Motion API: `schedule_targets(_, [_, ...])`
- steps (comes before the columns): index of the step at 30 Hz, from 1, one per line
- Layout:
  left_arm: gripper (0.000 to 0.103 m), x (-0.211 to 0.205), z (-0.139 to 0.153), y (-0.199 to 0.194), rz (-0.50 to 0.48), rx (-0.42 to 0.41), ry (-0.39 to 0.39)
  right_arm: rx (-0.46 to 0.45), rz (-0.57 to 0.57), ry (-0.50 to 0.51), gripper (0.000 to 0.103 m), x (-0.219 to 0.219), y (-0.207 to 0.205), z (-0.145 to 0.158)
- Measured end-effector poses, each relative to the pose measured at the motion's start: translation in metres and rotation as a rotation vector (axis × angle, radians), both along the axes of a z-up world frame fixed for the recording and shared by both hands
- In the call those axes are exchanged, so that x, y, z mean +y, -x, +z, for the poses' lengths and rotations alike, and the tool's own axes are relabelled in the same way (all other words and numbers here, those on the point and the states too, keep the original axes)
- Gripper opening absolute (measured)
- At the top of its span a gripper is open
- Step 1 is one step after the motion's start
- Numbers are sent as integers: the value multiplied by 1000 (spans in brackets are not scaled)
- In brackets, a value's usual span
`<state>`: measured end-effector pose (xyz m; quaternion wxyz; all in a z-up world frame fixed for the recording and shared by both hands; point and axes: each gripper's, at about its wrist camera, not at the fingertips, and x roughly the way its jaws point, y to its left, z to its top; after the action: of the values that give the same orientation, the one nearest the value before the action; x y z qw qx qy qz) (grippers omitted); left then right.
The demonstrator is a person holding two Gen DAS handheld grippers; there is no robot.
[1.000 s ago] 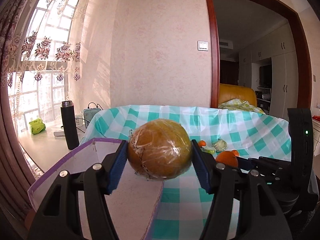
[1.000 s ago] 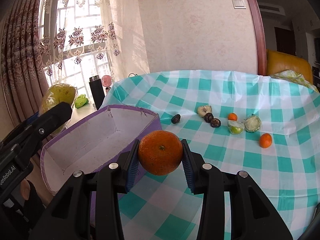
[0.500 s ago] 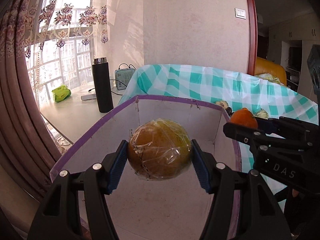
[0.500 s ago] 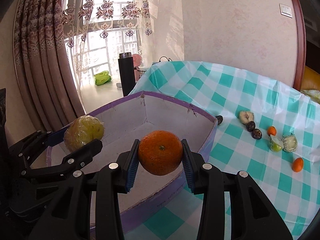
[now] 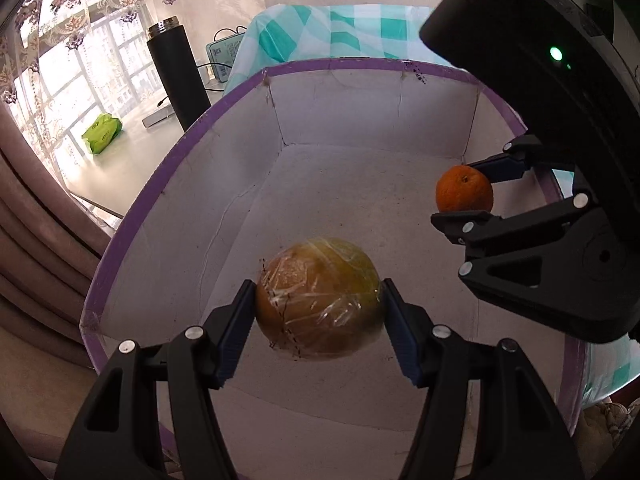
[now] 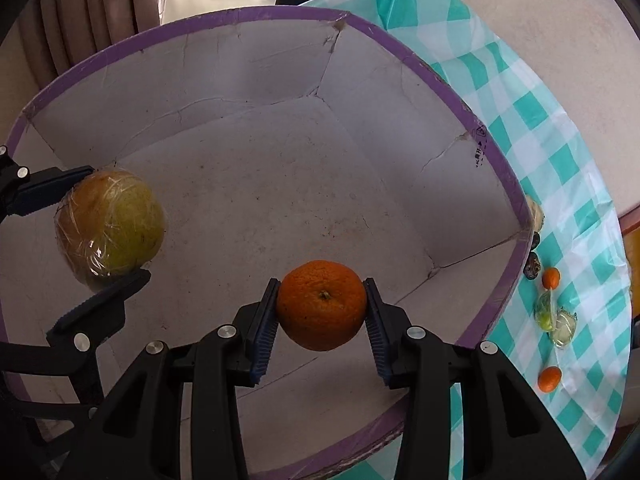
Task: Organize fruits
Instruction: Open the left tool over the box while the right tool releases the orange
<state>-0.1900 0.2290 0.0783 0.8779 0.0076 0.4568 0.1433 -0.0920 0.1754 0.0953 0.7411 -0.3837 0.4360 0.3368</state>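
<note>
My left gripper [image 5: 319, 306] is shut on a large yellow-brown fruit wrapped in plastic film [image 5: 318, 298] and holds it inside the purple-rimmed white box [image 5: 168, 168], above its floor. My right gripper [image 6: 321, 307] is shut on an orange [image 6: 321, 305] and holds it inside the same box [image 6: 452, 92], to the right of the wrapped fruit [image 6: 110, 226]. The orange [image 5: 464, 189] and the right gripper [image 5: 470, 190] also show in the left wrist view. The left gripper [image 6: 90, 228] shows in the right wrist view.
Several small fruits, among them two small oranges [image 6: 551, 277], lie on the teal checked tablecloth [image 6: 576, 168] right of the box. A black flask [image 5: 178, 80], a green packet [image 5: 102, 134] and a small device [image 5: 224, 54] sit on a side table by the window.
Both grippers have moved forward and tipped down over the box, so the wrapped fruit and the orange now hang inside it. Both stay gripped.
</note>
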Motion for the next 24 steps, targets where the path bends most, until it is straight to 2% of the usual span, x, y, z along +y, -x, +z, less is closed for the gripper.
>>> schedule_targets(1, [62, 2, -2, 0, 5, 16, -8, -38, 15, 48, 41, 4, 3, -4])
schedule_targets(4, [63, 8, -9, -1, 15, 74, -21, 7, 75, 103, 40, 14, 10, -16])
schedule_targets(6, [63, 11, -14, -2, 12, 105, -27, -21, 104, 160, 39, 21, 16, -25])
schedule_targets(8, [63, 11, -12, 0, 3, 106, -23, -36, 104, 168, 40, 23, 17, -26])
schedule_targets(9, [63, 12, -13, 1, 1, 114, -27, -23, 104, 165, 40, 23, 17, -26])
schedule_targets(11, [77, 12, -14, 0, 3, 132, -40, 10, 110, 170, 39, 23, 17, -28])
schedule_targets(12, [87, 12, -14, 0, 3, 128, -42, 15, 110, 163, 41, 22, 17, -26])
schedule_targets(16, [93, 13, -10, 0, 10, 129, -40, -1, 91, 128, 63, 16, 15, -19])
schedule_targets(24, [96, 16, -7, -2, 26, 115, -67, -34, 80, 65, 70, 8, 23, -8])
